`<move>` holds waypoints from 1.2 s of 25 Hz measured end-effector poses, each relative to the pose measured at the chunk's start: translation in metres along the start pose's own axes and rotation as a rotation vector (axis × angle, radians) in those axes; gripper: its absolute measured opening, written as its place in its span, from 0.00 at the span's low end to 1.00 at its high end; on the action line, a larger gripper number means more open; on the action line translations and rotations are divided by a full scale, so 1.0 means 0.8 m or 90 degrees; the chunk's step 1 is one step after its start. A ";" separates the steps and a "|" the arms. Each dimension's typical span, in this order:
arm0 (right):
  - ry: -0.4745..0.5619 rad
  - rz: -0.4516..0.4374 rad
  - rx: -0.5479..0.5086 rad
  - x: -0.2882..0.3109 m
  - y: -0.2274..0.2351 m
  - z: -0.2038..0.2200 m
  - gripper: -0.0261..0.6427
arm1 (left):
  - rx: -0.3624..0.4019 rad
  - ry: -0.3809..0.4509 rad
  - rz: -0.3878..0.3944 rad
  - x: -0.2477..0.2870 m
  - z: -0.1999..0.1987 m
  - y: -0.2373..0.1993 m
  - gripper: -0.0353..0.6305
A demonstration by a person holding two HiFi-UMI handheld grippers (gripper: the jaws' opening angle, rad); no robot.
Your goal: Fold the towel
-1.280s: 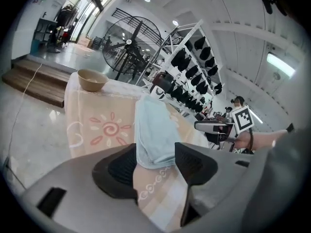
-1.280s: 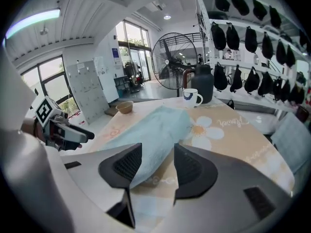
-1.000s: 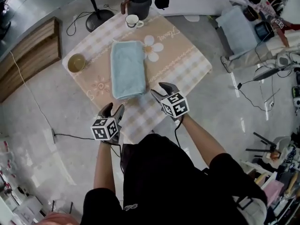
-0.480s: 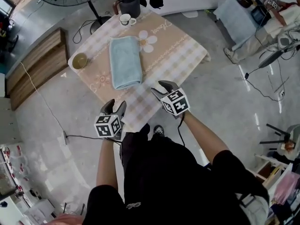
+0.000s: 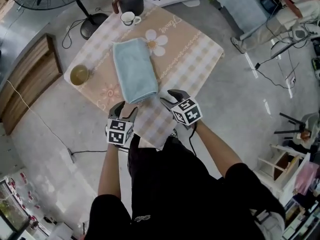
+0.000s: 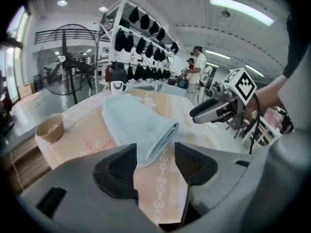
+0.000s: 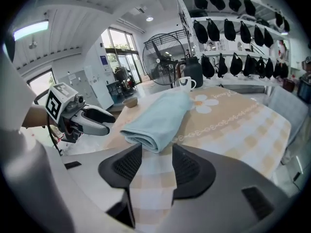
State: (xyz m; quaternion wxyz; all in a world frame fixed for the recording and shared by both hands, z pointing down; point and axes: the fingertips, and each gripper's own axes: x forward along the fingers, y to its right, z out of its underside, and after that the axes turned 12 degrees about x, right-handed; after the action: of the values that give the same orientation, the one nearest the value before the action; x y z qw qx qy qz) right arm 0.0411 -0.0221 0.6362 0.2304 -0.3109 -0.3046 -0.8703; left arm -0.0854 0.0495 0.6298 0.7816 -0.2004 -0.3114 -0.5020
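One towel, pale blue, lies already folded into a long, narrow rectangle on the table, which wears a beige checked cloth printed with a daisy. Its long axis runs from the near edge toward the far side. Its near short end shows a rounded fold with stacked layers, perhaps three or four; the count is not clear. A bowl stands apart to the towel's left; a white cup and a dark kettle stand beyond its far end.

Both grippers hang just short of the near table edge, pointing obliquely downward at the towel's near end, the person's forearms reaching forward from the body. The left gripper sits near the towel's left near corner, its jaws apart with nothing between the pads; only cloth and the towel's end appear beyond the gap. The right gripper sits just beside the right near corner, its jaws likewise spread wide and empty. Neither gripper touches the towel.
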 end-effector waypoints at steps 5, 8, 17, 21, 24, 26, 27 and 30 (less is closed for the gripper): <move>-0.027 0.038 0.024 0.039 -0.004 0.000 0.33 | 0.222 -0.041 0.155 0.035 0.026 -0.010 0.40; -0.042 0.061 0.027 0.056 -0.002 0.000 0.32 | 0.362 -0.068 0.220 0.046 0.038 -0.016 0.40; -0.088 0.085 0.018 0.084 0.001 0.009 0.32 | 0.577 -0.036 0.304 0.051 0.040 -0.003 0.40; -0.094 0.077 0.030 0.088 0.003 0.014 0.33 | 0.618 -0.074 0.298 0.069 0.051 -0.008 0.40; -0.101 0.070 0.029 0.091 0.008 0.017 0.32 | 0.623 -0.093 0.289 0.079 0.055 -0.010 0.40; -0.103 0.064 0.031 0.097 0.009 0.016 0.32 | 0.626 -0.101 0.291 0.083 0.058 -0.013 0.39; -0.104 0.062 0.036 0.101 0.009 0.016 0.32 | 0.626 -0.105 0.294 0.085 0.059 -0.014 0.39; -0.108 0.066 0.061 0.108 0.012 0.022 0.27 | 0.623 -0.123 0.308 0.087 0.062 -0.012 0.38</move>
State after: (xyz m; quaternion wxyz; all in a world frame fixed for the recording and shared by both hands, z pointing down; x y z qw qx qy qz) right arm -0.0064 -0.0353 0.7098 0.2634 -0.3874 -0.3477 -0.8122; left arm -0.0871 0.0302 0.7137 0.8446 0.0752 -0.5233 -0.0842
